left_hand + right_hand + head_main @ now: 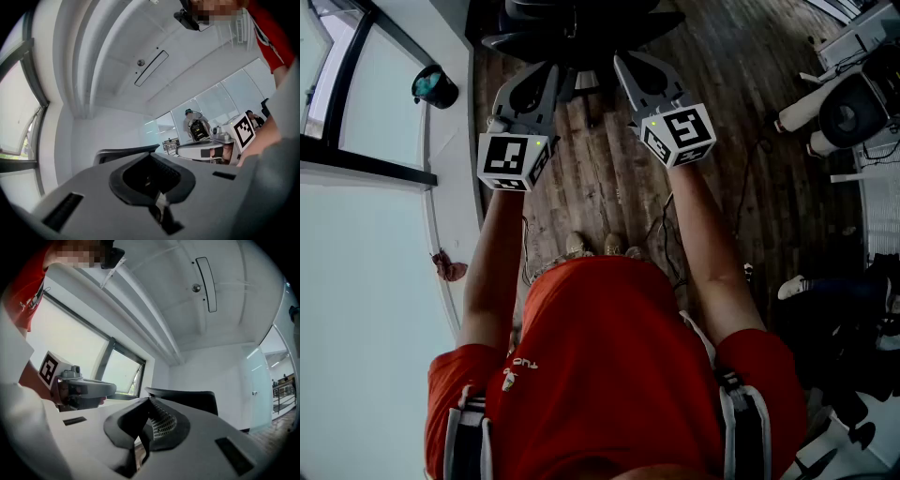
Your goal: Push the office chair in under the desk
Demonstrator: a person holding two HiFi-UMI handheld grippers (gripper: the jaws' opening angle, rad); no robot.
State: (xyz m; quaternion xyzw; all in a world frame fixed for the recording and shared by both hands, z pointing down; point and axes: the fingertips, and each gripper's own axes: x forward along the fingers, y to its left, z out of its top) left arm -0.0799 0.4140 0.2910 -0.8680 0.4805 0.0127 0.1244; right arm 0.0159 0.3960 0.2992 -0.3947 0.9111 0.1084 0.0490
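Note:
The black office chair (581, 33) stands at the top of the head view on the wooden floor, only partly in frame. Both grippers are held out towards its back, side by side. My left gripper (550, 69) is shut and empty, its tips at the chair's near edge. My right gripper (620, 59) is also shut and empty, just right of it. In the left gripper view the shut left gripper (151, 155) points at the dark top edge of the chair back (126, 152). The right gripper view has the right gripper (150, 399) just before the chair back (190, 400). No desk can be made out.
A white ledge (384, 234) under a black-framed window runs along the left, with a teal object (436, 86) on it. Cables (661, 225) lie on the floor by my feet. Round equipment (853, 108) and another person's shoe (792, 286) are at the right.

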